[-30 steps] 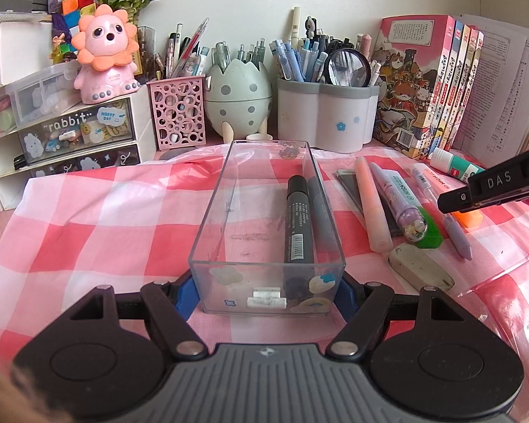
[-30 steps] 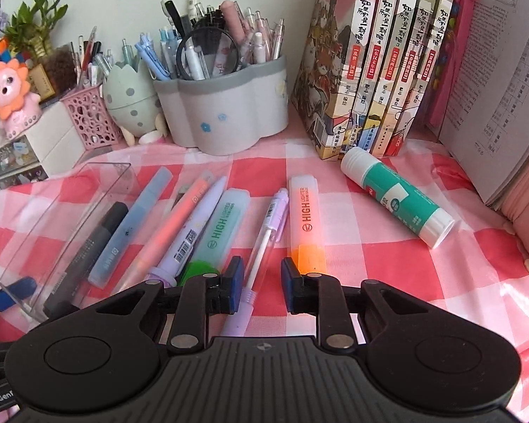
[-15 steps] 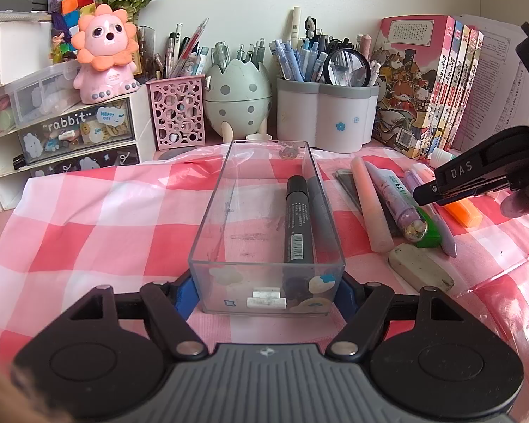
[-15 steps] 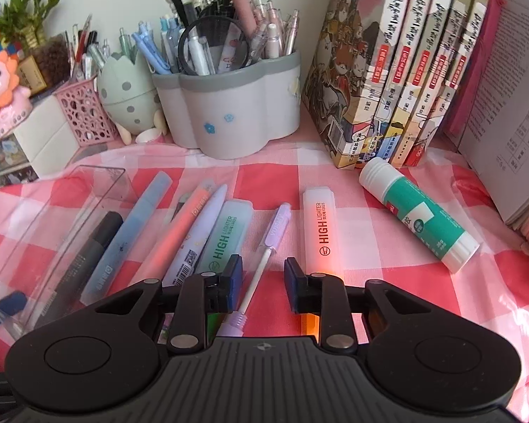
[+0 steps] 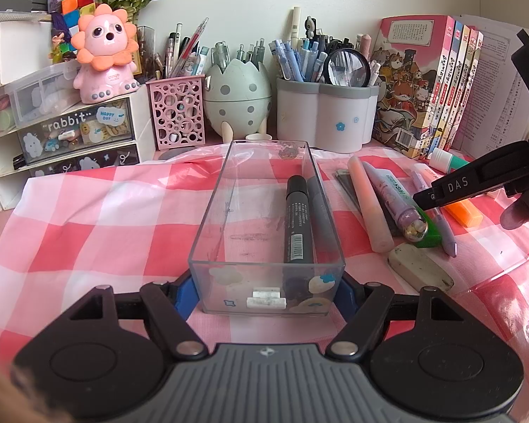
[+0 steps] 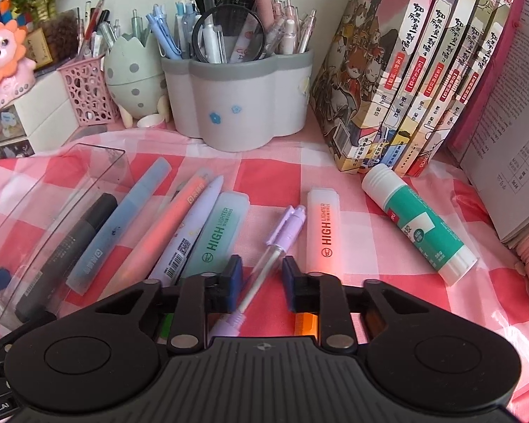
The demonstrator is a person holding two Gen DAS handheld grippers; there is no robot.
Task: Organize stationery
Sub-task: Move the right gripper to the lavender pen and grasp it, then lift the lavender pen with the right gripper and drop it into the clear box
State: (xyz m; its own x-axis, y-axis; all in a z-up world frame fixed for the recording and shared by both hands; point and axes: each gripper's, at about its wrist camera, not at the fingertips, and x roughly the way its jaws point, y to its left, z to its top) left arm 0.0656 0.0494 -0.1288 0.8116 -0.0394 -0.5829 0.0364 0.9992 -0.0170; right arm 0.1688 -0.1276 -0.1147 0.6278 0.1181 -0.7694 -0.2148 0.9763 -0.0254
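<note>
Pink-and-white checked cloth [image 5: 98,218] covers the desk, and its back edge is crowded: a white cloud-shaped pen pot [image 6: 243,102] with a magnifying glass [image 6: 229,37], an egg-shaped holder [image 5: 238,100], a pink perforated pen cup [image 5: 177,112], a pink lion figure [image 5: 105,53] on small drawers [image 5: 77,137], and a row of books [image 6: 416,81] leaning at the back right.

Near the middle of the front edge the left gripper [image 5: 266,292] has its blue pads pressed on the two long walls of the clear tray [image 5: 211,218] at its near end. A black marker [image 5: 297,222] lies lengthwise inside along the right wall; the grey shape beside it may be a second pen or only a reflection.

To the right of the tray the loose items lie side by side on the cloth: a light blue pen [image 6: 123,225], a peach pen [image 6: 169,225], a lavender marker [image 6: 190,232], a green highlighter [image 6: 218,232], a slim purple pen [image 6: 268,257], an orange highlighter [image 6: 324,229] and, further right, a glue stick [image 6: 419,225]. A worn eraser [image 5: 419,269] sits nearer the front edge.

The right gripper [image 6: 261,278] hangs low over the purple pen, its jaws closing with the clear barrel between them; the pads are still apart from it. The two highlighters flank that pen closely on either side of the fingers.
</note>
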